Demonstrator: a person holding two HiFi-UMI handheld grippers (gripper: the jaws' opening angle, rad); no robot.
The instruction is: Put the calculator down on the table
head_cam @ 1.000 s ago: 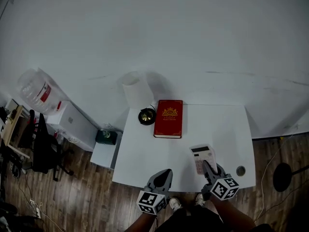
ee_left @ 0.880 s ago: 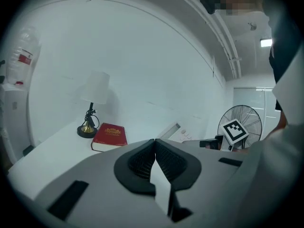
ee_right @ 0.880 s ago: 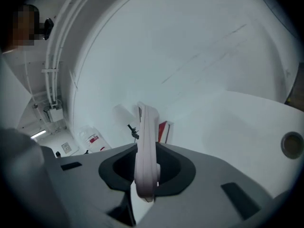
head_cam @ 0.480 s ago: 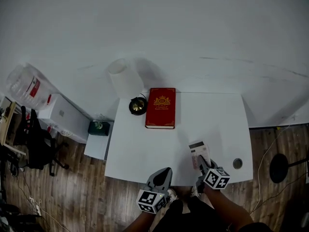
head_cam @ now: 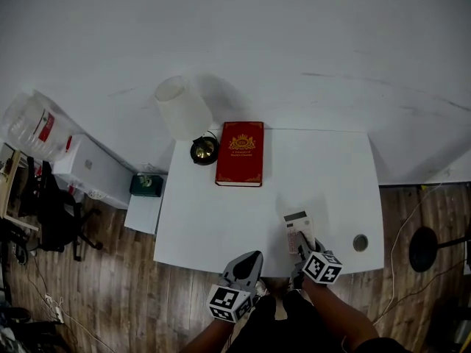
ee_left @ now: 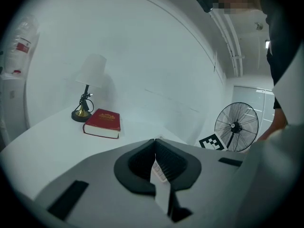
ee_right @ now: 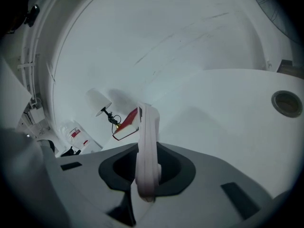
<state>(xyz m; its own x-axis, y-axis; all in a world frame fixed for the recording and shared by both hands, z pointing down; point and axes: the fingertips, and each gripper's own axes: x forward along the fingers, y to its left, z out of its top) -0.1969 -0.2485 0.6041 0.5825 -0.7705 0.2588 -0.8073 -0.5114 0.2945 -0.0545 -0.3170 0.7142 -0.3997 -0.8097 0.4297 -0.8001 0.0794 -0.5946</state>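
Jug (head_cam: 33, 127): far left of the head view, clear with a red label, off the table.
Lamp (head_cam: 184, 112): upper left corner of the table (head_cam: 331, 168); white shade, dark round base just beside the book.
Book (head_cam: 240, 163): 1, red with a gilt cover, lying flat at the table's far edge, left of centre.
Left gripper (head_cam: 254, 259): bottom centre, at the table's near edge. In the left gripper view (ee_left: 155, 144) its jaws are together with nothing between them.
Calculator (head_cam: 297, 230): lower right part of the table, near the front edge, well apart from the book. It is pale and shows keys-up in the head view, edge-on in the right gripper view (ee_right: 146, 127). Contact with the tabletop cannot be told.
Right gripper (head_cam: 304, 245): bottom, right of centre; jaws clamped on the calculator's near end.
Hole (head_cam: 360, 242): 1, round, in the tabletop right of the calculator.
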